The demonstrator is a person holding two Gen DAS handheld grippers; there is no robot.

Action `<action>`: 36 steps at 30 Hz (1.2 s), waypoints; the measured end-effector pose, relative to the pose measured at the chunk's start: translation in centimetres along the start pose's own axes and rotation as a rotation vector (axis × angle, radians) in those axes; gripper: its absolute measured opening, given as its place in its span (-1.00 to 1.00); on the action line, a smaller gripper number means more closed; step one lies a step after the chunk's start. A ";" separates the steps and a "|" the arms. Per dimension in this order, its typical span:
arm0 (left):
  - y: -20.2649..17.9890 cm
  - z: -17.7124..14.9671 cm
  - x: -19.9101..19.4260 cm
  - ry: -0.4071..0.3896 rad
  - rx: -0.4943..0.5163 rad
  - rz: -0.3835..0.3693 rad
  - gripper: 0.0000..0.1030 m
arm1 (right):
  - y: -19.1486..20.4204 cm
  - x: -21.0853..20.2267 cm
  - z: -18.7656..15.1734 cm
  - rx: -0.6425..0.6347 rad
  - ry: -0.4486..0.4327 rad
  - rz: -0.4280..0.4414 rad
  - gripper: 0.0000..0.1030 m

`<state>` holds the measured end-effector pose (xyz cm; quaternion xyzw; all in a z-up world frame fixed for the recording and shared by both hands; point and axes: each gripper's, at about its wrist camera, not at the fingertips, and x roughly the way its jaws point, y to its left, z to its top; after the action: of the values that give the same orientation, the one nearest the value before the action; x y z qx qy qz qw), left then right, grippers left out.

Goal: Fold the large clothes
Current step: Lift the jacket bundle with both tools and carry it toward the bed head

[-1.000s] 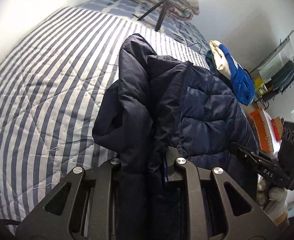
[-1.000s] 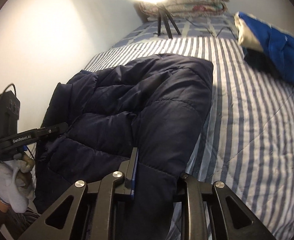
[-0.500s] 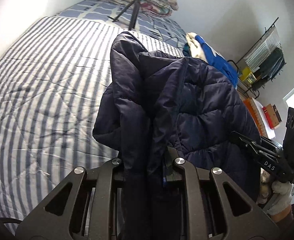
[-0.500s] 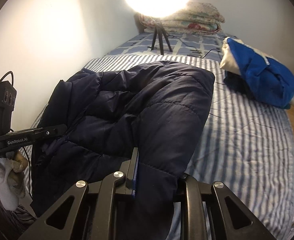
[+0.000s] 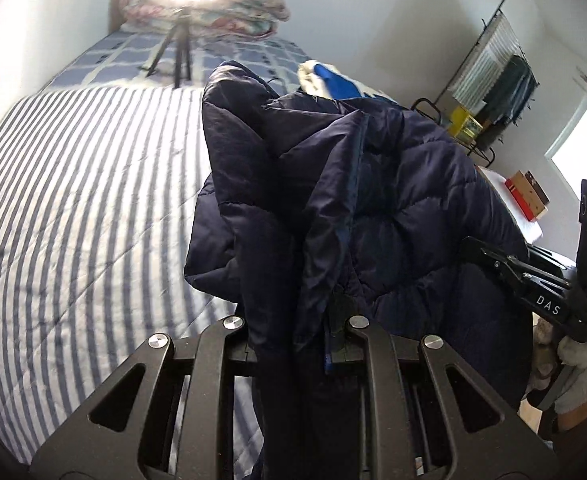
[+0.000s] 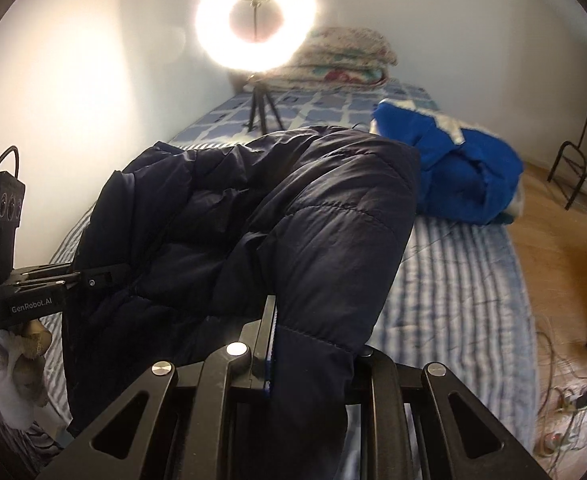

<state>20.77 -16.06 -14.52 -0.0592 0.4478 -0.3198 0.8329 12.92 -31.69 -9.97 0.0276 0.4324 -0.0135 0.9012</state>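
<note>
A dark navy quilted puffer jacket [image 5: 393, 208] hangs between my two grippers above the striped bed [image 5: 73, 208]. My left gripper [image 5: 297, 332] is shut on one edge of the jacket, whose fabric drapes over and hides the fingertips. My right gripper [image 6: 313, 344] is shut on the other edge of the jacket [image 6: 293, 216]. The right gripper shows at the right of the left wrist view [image 5: 533, 280], and the left gripper shows at the left of the right wrist view [image 6: 65, 280]. Both are raised, with the jacket bunched and sagging between them.
A folded blue and white garment [image 6: 461, 168] lies on the far right of the bed. A ring light on a tripod [image 6: 257, 28] and stacked quilts [image 6: 345, 60] stand at the head. A clothes rack [image 5: 493, 80] and a wooden floor with cables [image 6: 565, 380] are to the right.
Both grippers have risen and tilted up with the jacket, which has lifted off the bed. More of the room, ring light and floor shows now.
</note>
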 end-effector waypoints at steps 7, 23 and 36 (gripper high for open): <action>-2.9 3.5 2.5 -0.029 0.041 -0.022 -0.68 | -3.8 -0.6 1.8 -0.005 -0.028 -0.059 -0.66; -9.3 13.3 11.5 -0.080 0.141 -0.117 -0.68 | -14.5 1.3 8.7 0.009 -0.082 -0.156 -0.67; -10.4 25.2 19.3 -0.144 0.179 -0.198 -0.68 | -23.2 6.9 18.5 0.018 -0.130 -0.183 -0.67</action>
<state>43.18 -40.32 -9.24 -0.0515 0.3486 -0.4341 0.8291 30.48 -55.97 -4.67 -0.0048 0.3735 -0.1016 0.9220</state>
